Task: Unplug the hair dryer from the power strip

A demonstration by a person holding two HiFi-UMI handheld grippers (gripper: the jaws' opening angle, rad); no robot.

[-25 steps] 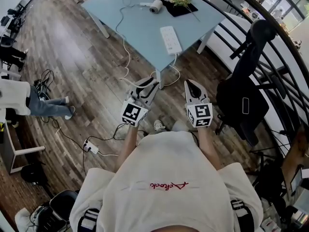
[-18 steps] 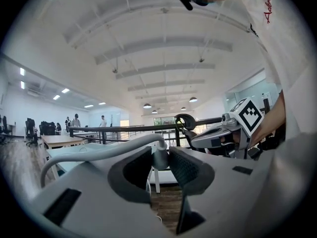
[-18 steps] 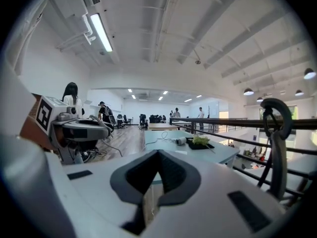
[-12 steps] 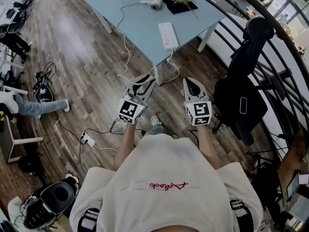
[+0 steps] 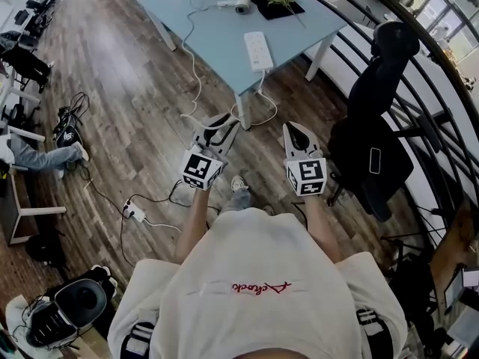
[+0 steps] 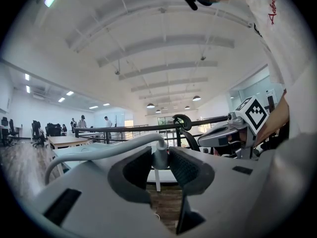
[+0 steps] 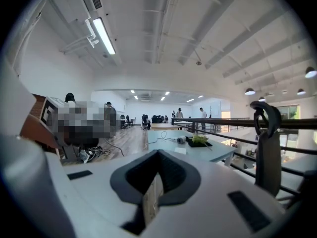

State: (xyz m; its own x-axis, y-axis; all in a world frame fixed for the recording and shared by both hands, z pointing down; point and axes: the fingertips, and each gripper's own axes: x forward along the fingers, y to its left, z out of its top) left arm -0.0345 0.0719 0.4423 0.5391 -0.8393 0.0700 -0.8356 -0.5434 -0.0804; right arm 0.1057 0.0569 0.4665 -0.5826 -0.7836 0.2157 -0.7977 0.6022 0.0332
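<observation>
As I look down in the head view, my left gripper (image 5: 223,124) and right gripper (image 5: 293,129) sit side by side above the floor. The strip (image 5: 258,51) and dryer (image 5: 241,4) lie on the table (image 5: 217,36), well beyond my fingertips.

In the left gripper view, my fingers (image 6: 185,167) pinch the white plug (image 6: 159,157), and its cord (image 6: 116,149) arcs away to the left.

In the right gripper view, my fingers (image 7: 175,172) are closed together and hold nothing.

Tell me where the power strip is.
Head view, top centre: the power strip lies on the light-blue table near its front corner, with the hair dryer beyond it.
</observation>
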